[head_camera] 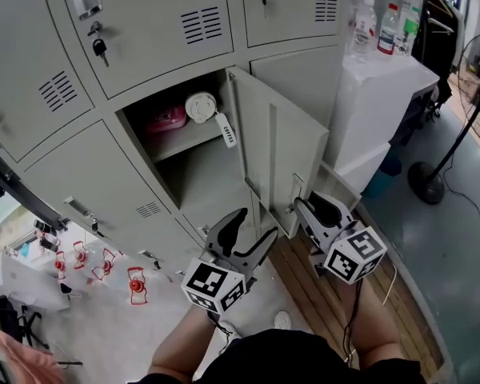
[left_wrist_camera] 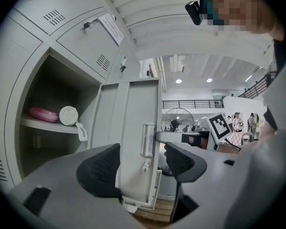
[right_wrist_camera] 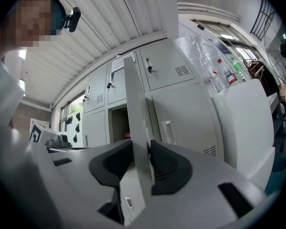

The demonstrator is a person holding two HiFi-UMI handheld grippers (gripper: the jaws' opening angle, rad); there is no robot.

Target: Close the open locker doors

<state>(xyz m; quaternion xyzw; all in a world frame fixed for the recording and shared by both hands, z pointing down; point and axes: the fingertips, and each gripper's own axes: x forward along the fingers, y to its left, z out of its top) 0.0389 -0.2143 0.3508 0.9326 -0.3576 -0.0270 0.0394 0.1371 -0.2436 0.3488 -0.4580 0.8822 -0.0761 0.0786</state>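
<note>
Locker door [head_camera: 280, 146]: found swung wide open, hinged at the right side of its compartment [head_camera: 204, 178]. Its free edge is taken between the jaws of the right hand-held gripper [head_camera: 304, 208], near the latch. Both pads are seen closed against the thin panel in the right gripper view [right_wrist_camera: 142, 163]. The left hand-held gripper [head_camera: 252, 232] is held just below and beside the door's lower corner, with its jaws apart and nothing gripped. A pink box [head_camera: 166, 118] is noted on the shelf [head_camera: 194, 138] inside.
</note>
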